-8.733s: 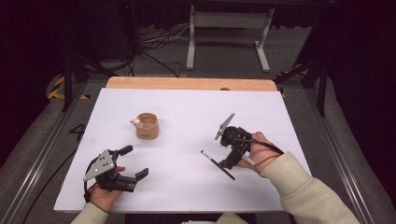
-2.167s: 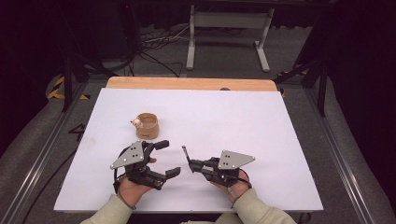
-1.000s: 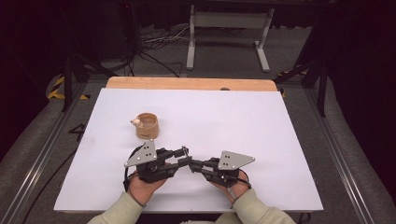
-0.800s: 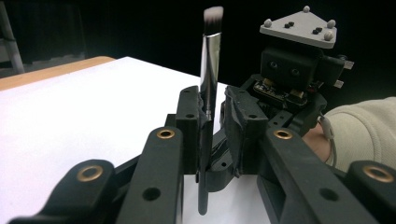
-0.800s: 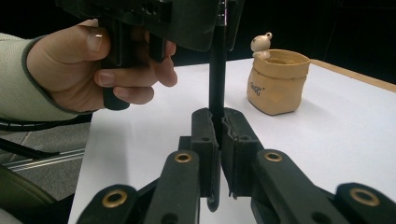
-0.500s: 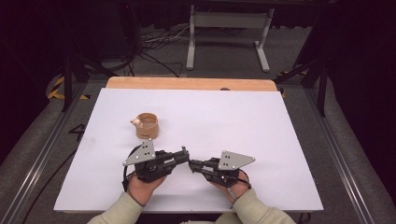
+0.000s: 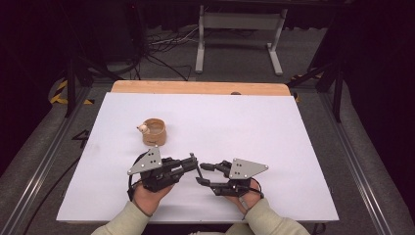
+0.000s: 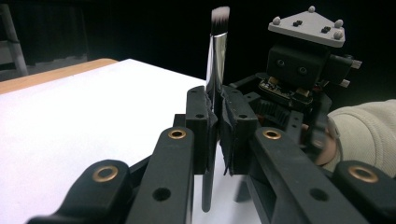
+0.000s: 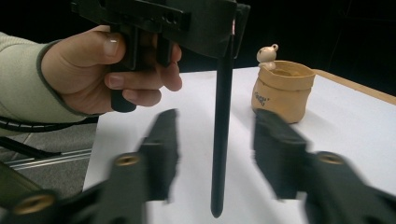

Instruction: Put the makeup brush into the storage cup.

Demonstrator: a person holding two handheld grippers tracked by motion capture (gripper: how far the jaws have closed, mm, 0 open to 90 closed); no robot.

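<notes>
Brush clamped upright in the left hand-held gripper (image 7: 192,164), right hand-held gripper (image 7: 203,173) spread wide just beside it.

Left hand-held gripper: jaws closed tight on the make-up brush (image 8: 214,93), gripping the shiny metal ferrule; bristles point up, dark handle hangs down below the pads with its tip close above the white counter (image 7: 244,122), whether touching cannot be told. Right hand-held gripper: jaws well apart, holding nothing; in the right gripper view the black handle (image 9: 221,130) hangs between its two jaws, touching neither. Both sit near the front edge of the counter, tips facing each other at mid-width. A small tan pot (image 7: 154,131) with a little figure on its rim stands on the counter behind the left hand-held gripper, apart from both.
</notes>
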